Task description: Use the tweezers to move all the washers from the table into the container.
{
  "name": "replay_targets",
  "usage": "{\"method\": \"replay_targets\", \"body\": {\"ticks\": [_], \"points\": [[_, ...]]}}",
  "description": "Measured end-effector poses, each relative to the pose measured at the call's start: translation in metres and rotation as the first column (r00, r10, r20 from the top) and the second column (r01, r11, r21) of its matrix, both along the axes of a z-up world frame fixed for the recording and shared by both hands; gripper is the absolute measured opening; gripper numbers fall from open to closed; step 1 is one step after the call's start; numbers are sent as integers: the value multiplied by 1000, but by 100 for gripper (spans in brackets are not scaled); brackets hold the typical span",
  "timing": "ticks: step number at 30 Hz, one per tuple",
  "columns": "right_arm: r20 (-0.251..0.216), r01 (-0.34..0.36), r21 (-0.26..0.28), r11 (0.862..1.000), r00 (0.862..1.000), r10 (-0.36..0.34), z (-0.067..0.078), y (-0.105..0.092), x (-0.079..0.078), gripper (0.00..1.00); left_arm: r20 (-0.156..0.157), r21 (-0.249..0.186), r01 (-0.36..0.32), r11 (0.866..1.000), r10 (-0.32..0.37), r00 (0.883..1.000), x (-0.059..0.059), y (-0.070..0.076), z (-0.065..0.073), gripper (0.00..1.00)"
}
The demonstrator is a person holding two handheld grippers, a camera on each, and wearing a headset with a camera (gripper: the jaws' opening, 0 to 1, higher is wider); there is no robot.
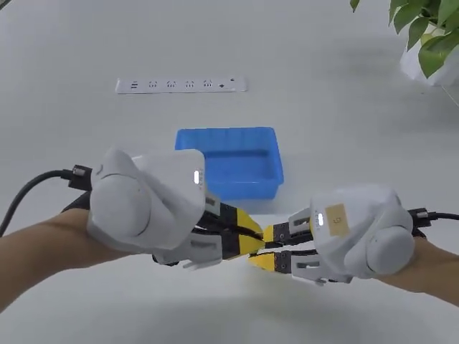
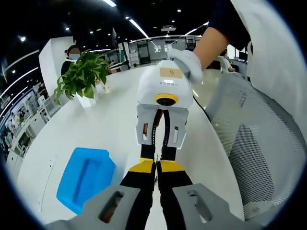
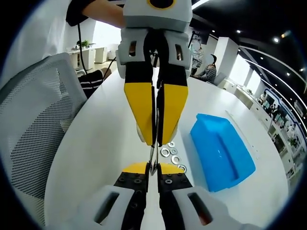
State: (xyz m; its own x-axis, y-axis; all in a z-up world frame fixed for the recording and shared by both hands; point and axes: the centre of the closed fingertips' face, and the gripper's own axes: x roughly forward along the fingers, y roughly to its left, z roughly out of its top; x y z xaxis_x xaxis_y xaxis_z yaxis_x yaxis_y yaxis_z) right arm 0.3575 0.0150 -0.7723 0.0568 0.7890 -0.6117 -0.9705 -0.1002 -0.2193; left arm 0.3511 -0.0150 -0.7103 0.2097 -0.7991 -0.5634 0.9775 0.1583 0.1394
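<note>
We show the left gripper (image 1: 251, 236) at 9 o'clock and the right gripper (image 1: 262, 248) at 3 o'clock; tips meeting; both jaw pairs pressed together.

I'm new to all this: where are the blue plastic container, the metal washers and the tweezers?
Blue plastic container (image 1: 240, 188): head view, front wall.
Round metal washers (image 3: 165, 153): right gripper view, one washer's rim.
Thin metal tweezers (image 3: 152, 160): right gripper view, shaft near tips.

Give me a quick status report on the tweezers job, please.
Left hand-held gripper and right hand-held gripper tip to tip, both shut on tweezers. Washers on table beside blue container. Nothing in the way.
</note>
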Motion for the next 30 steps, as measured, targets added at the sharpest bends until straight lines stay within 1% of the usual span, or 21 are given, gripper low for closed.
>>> {"method": "replay_targets", "body": {"ticks": [3, 4, 9, 11, 14, 15, 22, 24, 28, 30], "points": [[-2, -6, 7, 1000, 1000, 6, 3, 5, -3, 8, 17, -1, 1, 1000, -1, 1000, -3, 3, 3, 5], [2, -8, 6, 1000, 1000, 8, 3, 6, -3, 8, 19, 0, 0, 1000, 0, 1000, -3, 3, 3, 5], [-4, -11, 7, 1000, 1000, 11, 5, 12, -6, 8, 20, -3, -8, 1000, 9, 1000, -5, 9, 5, 5], [1, -15, 6, 1000, 1000, 15, 7, 14, -6, 8, 21, -7, -15, 1000, 15, 1000, -5, 12, 7, 5], [-3, -15, 7, 1000, 1000, 15, 9, 17, -6, 9, 22, -17, -26, 1000, 26, 999, -5, 16, 9, 5], [13, -21, 15, 1000, 1000, 21, 10, 18, -5, 9, 23, -24, -30, 999, 31, 999, -5, 18, 10, 5], [25, -18, 10, 1000, 1000, 18, 12, 25, -5, 11, 29, -26, -43, 999, 44, 999, -5, 28, 12, 5], [23, -10, 7, 1000, 1000, 9, 11, 26, -4, 11, 32, -25, -45, 999, 46, 998, -6, 30, 12, 5], [48, 7, 0, 1000, 999, -7, 10, 25, -1, 12, 35, -29, -59, 998, 60, 998, -4, 35, 13, 5], [52, 21, 3, 1000, 998, -21, 10, 24, 2, 13, 31, -33, -71, 997, 72, 997, -2, 38, 14, 5]]}}
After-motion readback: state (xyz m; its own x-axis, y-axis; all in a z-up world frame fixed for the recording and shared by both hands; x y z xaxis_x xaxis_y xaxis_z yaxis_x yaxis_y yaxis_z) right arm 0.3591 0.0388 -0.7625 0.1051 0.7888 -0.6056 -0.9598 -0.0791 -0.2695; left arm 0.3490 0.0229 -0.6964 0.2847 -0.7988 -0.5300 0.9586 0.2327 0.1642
